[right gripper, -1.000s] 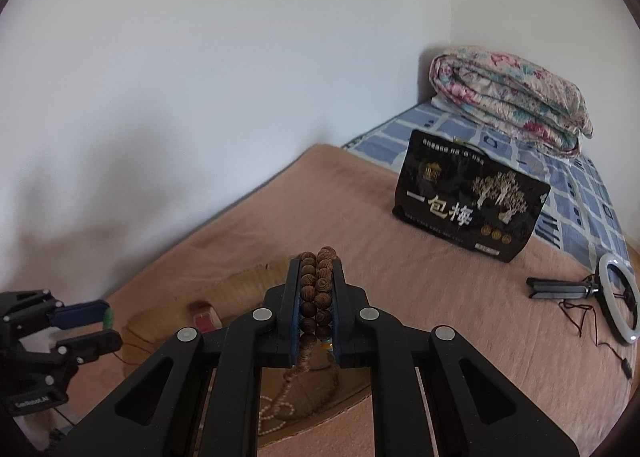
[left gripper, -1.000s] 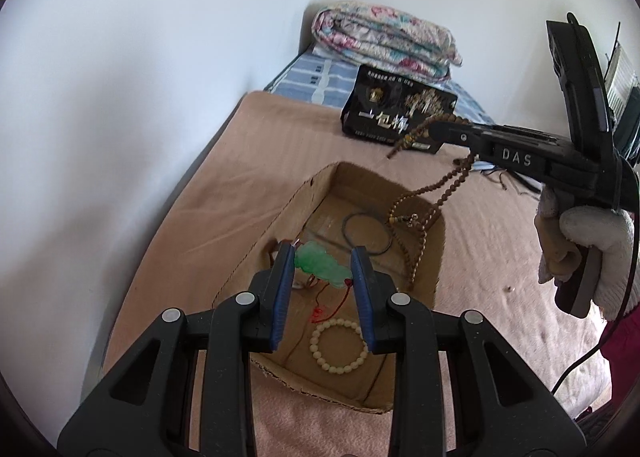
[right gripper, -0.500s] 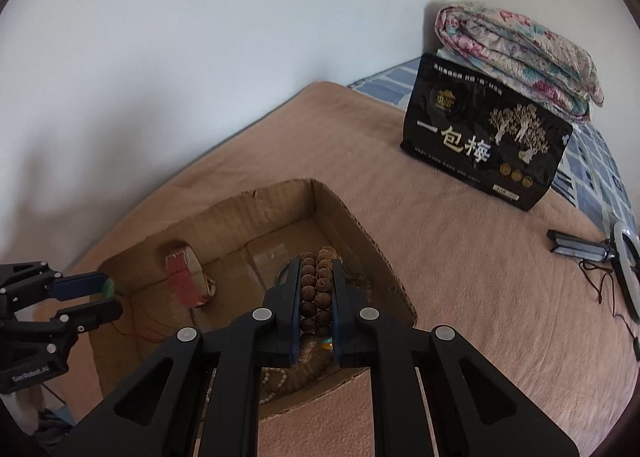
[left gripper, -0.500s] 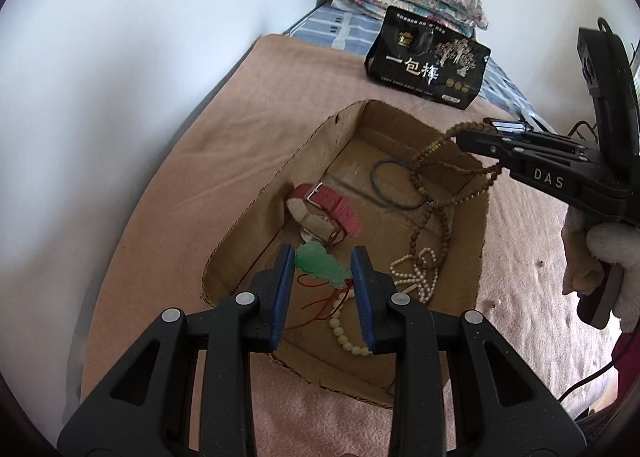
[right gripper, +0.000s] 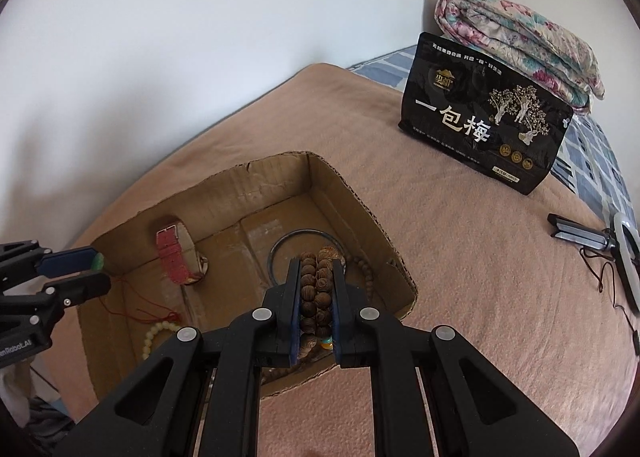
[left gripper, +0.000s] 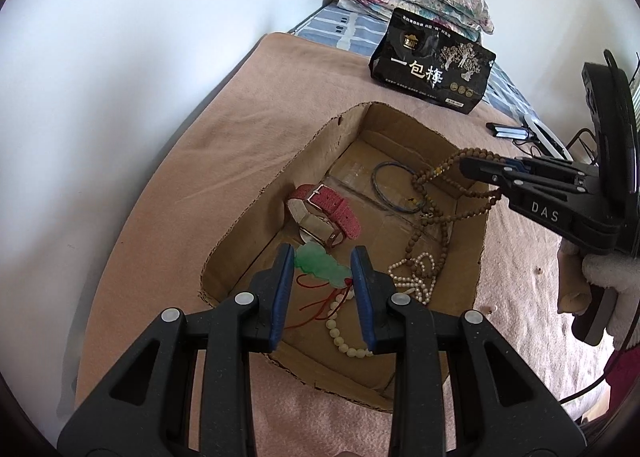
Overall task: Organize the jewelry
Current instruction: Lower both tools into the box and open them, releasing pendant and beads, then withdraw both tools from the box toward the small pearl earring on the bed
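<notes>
Blanket (right gripper: 460,257), pinkish-brown and fuzzy, is covering the bed where it is meeting a white wall (left gripper: 120,57) in the corner of a room. A blue checked sheet (left gripper: 340,29) is showing beyond the blanket, with a folded floral quilt (right gripper: 520,37) lying at the head end. A black snack bag (right gripper: 484,133) with white lettering is standing upright in front of the quilt. A ring light (right gripper: 628,257) with a folded stand is lying on the blanket at the right edge.

An open cardboard box (left gripper: 256,193) is sitting on the blanket beneath both grippers. Inside it are lying a red-strapped watch (left gripper: 324,215), a dark bangle (left gripper: 390,187), a white bead string (left gripper: 416,277) and a cream bead bracelet (left gripper: 348,337).

The left gripper (left gripper: 322,269) is clamping a green pendant (left gripper: 320,265) between its 2 blue-lined fingers, above the near-left part of the box, with the pendant's red cord (left gripper: 316,301) trailing down to the box floor.

The right gripper (right gripper: 316,289) is pinching a brown bead necklace (right gripper: 316,289) tightly, 2 rows of beads packed between its fingers. It is hanging above the right side of the box, and in the left wrist view the necklace's loops (left gripper: 436,209) are drooping from the fingertips into the box, reaching down by the white bead string.
</notes>
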`<state>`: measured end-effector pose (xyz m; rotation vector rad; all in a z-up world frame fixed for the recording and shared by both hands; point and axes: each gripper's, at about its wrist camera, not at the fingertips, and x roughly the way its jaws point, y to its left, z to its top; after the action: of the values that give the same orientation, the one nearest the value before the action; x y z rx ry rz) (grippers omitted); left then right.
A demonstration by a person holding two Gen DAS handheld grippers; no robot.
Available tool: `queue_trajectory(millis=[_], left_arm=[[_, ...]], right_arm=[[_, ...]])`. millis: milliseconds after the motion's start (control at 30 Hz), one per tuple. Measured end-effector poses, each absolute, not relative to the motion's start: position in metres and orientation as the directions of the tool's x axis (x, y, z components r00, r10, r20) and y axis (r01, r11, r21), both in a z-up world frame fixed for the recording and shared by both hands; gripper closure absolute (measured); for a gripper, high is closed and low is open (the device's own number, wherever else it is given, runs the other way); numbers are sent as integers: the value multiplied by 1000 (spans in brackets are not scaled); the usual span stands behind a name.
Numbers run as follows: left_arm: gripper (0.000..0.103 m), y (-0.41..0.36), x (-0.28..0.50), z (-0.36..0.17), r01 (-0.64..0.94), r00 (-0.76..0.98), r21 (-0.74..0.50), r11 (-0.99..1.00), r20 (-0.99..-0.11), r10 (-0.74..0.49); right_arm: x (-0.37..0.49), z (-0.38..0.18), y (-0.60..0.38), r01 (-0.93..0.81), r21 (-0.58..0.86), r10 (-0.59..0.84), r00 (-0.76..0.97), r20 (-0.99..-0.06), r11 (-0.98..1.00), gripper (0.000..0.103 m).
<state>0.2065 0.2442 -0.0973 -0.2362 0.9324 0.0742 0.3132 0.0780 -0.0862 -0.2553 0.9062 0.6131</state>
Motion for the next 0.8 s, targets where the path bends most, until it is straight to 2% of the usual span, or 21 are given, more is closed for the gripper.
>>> queue_trajectory(millis=[100, 167, 233, 267, 400, 467, 500, 800], left_arm=[[74, 244, 205, -95, -170, 601, -174, 970, -798, -38], [73, 244, 205, -95, -176, 598, -174, 969, -801, -35], [66, 244, 205, -95, -180, 596, -174, 968, -802, -33], [63, 244, 205, -95, -182, 597, -174, 968, -801, -32], [63, 243, 205, -92, -182, 601, -179, 967, -798, -34], [63, 242, 204, -90, -179, 605, -182, 967, -796, -38], [63, 241, 204, -90, -177, 606, -183, 967, -794, -40], [63, 220, 203, -78, -132, 627, -187, 973, -776, -64]], right_arm=[[313, -85, 77, -591, 41, 382, 464, -799, 805, 89], [313, -84, 76, -591, 48, 387, 463, -797, 805, 71], [312, -82, 75, -589, 46, 388, 470, -793, 807, 60], [311, -81, 74, -587, 40, 385, 477, -790, 809, 58], [311, -79, 71, -578, 38, 379, 483, -789, 815, 56], [310, -78, 68, -571, 38, 375, 486, -789, 820, 47], [309, -77, 67, -569, 40, 376, 488, -788, 822, 46], [302, -64, 47, -556, 47, 379, 499, -779, 830, 45]])
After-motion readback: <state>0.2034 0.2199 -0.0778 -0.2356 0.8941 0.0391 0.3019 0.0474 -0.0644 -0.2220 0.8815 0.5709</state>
